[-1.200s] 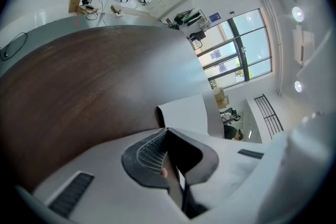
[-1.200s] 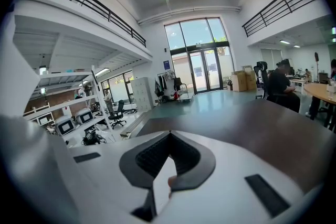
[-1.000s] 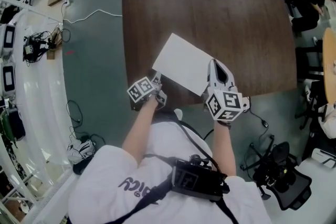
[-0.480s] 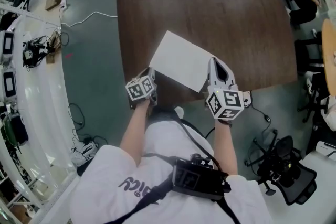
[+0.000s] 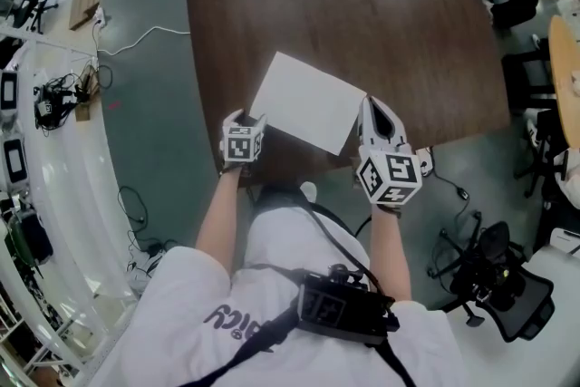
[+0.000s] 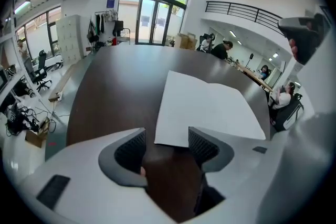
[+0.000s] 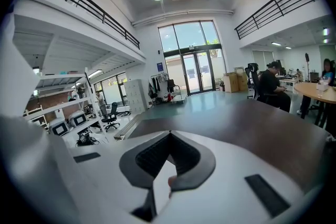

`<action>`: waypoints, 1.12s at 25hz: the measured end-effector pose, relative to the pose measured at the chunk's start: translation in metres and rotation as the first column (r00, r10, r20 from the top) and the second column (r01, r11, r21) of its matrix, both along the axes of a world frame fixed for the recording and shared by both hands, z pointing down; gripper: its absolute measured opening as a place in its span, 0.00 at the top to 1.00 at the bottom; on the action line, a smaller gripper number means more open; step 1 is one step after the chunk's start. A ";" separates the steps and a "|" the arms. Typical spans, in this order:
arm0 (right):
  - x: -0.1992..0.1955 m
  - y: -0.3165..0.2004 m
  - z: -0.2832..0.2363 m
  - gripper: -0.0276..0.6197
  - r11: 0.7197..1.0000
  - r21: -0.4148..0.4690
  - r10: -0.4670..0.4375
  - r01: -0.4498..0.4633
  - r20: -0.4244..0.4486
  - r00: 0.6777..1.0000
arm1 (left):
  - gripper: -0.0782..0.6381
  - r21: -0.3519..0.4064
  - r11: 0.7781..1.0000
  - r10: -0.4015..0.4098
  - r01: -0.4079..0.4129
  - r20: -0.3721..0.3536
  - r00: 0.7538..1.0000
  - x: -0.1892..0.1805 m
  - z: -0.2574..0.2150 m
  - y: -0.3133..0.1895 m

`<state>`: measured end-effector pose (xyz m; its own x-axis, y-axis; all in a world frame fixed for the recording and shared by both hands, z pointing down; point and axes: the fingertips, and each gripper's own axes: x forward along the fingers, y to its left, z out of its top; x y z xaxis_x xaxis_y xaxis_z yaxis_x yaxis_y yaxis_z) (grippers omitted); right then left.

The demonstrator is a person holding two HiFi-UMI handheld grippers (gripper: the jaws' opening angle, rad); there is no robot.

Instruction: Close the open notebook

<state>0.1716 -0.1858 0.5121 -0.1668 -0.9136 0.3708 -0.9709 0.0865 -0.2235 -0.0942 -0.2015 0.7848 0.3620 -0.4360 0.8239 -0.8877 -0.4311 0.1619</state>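
- The notebook (image 5: 304, 100) is lying just below the centre of the head view, slanted on the near part of the dark wooden table (image 5: 362, 4). It is showing only plain white there, and no spine or fold is coming through.
- In the left gripper view the notebook (image 6: 210, 107) is filling the centre right, with a faint crease showing along its far edge. Whether that is marking two open pages is hard to tell.
- The left gripper (image 5: 246, 120) is sitting at the notebook's lower left corner.
- In its own view the left gripper (image 6: 167, 136) is holding its jaws apart. The nearest white corner is lying between the jaw tips, with bare table (image 6: 115, 81) below it. Whether either jaw is touching the paper is not coming through.
- The right gripper (image 5: 372, 109) is covering the notebook's lower right corner in the head view, so that corner is hidden.
- In its own view the right gripper (image 7: 169, 136) is pressing its jaw tips together on a thin white sliver of the notebook (image 7: 159, 181). The rest of the notebook is hidden behind the gripper's body, and only table (image 7: 252, 118) is showing beyond.
- The person's torso, with a black chest device (image 5: 340, 308), is filling the lower half of the head view and hiding the table's near edge.
- An office chair (image 5: 489, 276) is standing at the lower right, partly cut off.
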 end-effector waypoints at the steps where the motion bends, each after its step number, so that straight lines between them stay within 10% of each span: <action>1: 0.001 0.000 0.001 0.97 1.000 -0.001 0.002 -0.002 -0.001 1.000 | 0.54 -0.006 1.000 -0.001 0.001 0.006 1.000 0.000 0.003 0.000; 13: -0.001 0.009 0.000 0.97 1.000 -0.001 0.008 -0.008 -0.008 1.000 | 0.68 0.011 1.000 -0.013 0.012 0.112 0.994 0.000 0.012 0.003; 22: -0.003 0.028 -0.005 0.97 1.000 0.015 0.006 -0.006 -0.012 1.000 | 0.85 0.011 0.982 -0.190 0.190 -0.044 0.981 0.003 -0.015 0.007; 28: 0.007 0.040 -0.015 0.97 0.998 0.046 0.036 -0.036 -0.001 0.999 | 0.85 0.092 0.986 -0.131 0.141 -0.111 0.985 0.025 -0.066 0.027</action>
<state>0.1786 -0.1456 0.4972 -0.1325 -0.9351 0.3288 -0.9739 0.0612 -0.2184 -0.0688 -0.1747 0.7183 0.3753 -0.5644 0.7353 -0.9196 -0.3261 0.2191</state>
